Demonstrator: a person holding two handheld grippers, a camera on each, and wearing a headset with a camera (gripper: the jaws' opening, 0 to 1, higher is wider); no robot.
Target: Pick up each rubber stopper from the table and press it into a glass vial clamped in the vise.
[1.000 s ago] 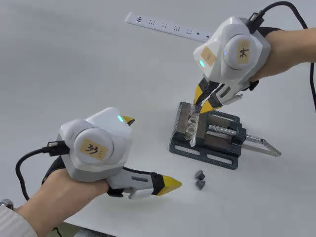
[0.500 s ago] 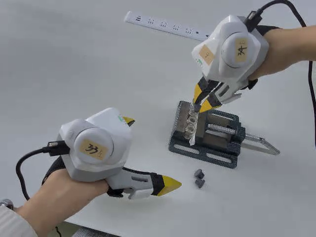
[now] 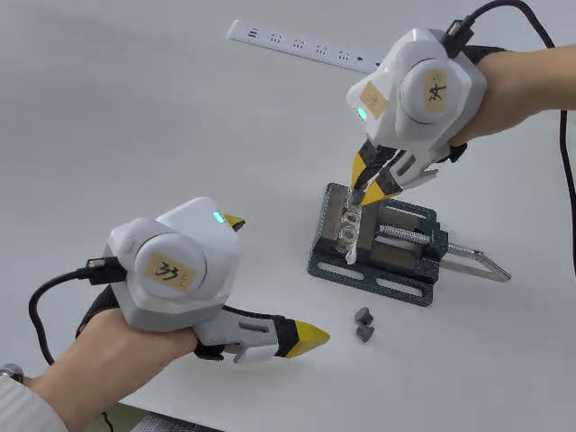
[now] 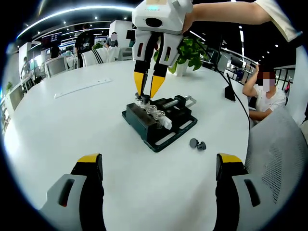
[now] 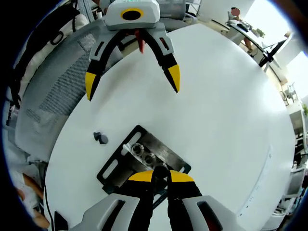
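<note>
White round table [image 3: 135,108] in an open-plan office; a plant [image 4: 192,48] and a seated person [image 4: 262,96] are seen behind it in the left gripper view. A white power strip [image 3: 301,47] lies at the far edge, well apart from the work.

Writing: a tan sticker [image 3: 171,270] on the left gripper's housing carries handwritten marks, possibly "33". Handwriting is also seen on a tan sticker [image 3: 437,91] on the right gripper; it can't be read with confidence.

Right gripper [image 3: 363,190]: yellow tips are nearly closed, pinching a dark rubber stopper [image 5: 160,172]. The jaws are pointed steeply down at the far end of the row of glass vials [image 3: 347,229] clamped in the dark vise [image 3: 396,261]. The stopper is held at the mouth of the end vial; whether it is seated can't be told from these views. The right hand [image 3: 522,85] comes in from the upper right, wrist raised, with a black cable trailing behind it.

Left gripper [image 4: 159,161]: jaws are spread wide with nothing between them. It is held low over the table, roughly level, aimed toward the vise but well short of it. The left hand [image 3: 108,360] is wrapped under the housing.

Two loose stoppers [image 3: 364,325] lie touching each other on the table, just beside the vise's near edge.
</note>
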